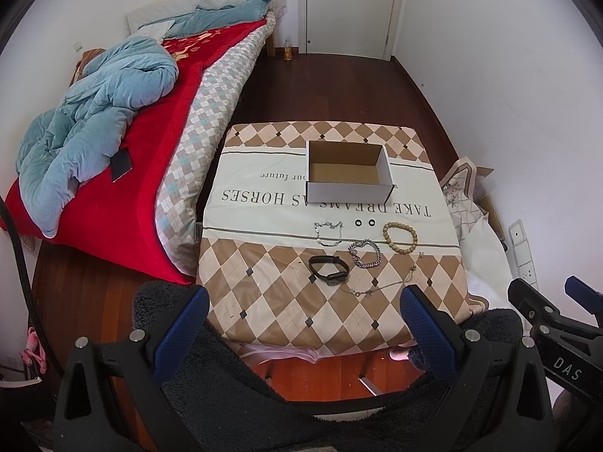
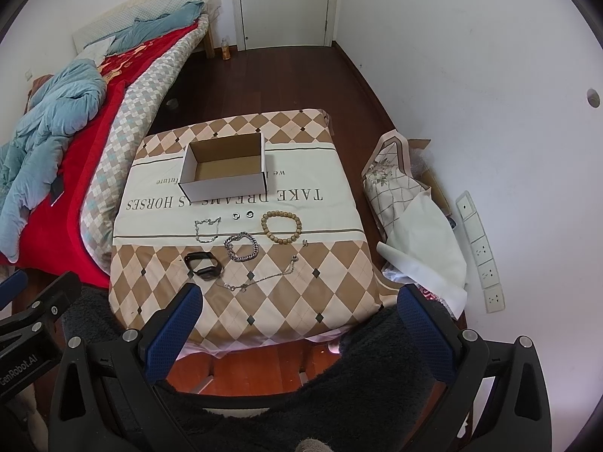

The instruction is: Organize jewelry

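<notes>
The left gripper (image 1: 305,312) hangs at the near edge of the tabletop (image 1: 264,301), its blue-padded fingers (image 1: 184,320) spread wide and holding nothing. The right gripper (image 2: 299,310) sits beside it in the same condition: fingers apart, empty, short of the jewelry.

The tabletop carries a diamond-patterned cloth with a printed cream band. An open cardboard box (image 1: 348,171) stands on the far half of it, at 12 o'clock from the jewelry.

Taking the chain-link bracelet (image 1: 365,254) as centre, the jewelry lies as follows:
- Two small rings (image 1: 364,223), side by side, at 12 o'clock, between bracelet and box.
- A wooden bead bracelet (image 1: 400,238) at 2 o'clock, just beside it.
- A thin silver chain (image 1: 328,233) at 10 o'clock.
- A black band watch (image 1: 328,270) at 8 o'clock, near it.
- A fine necklace (image 1: 380,286) at 6 o'clock, strung out nearest the grippers.

A bed (image 1: 113,143) with a red blanket and blue quilt stands at 9 o'clock from the tabletop.
</notes>
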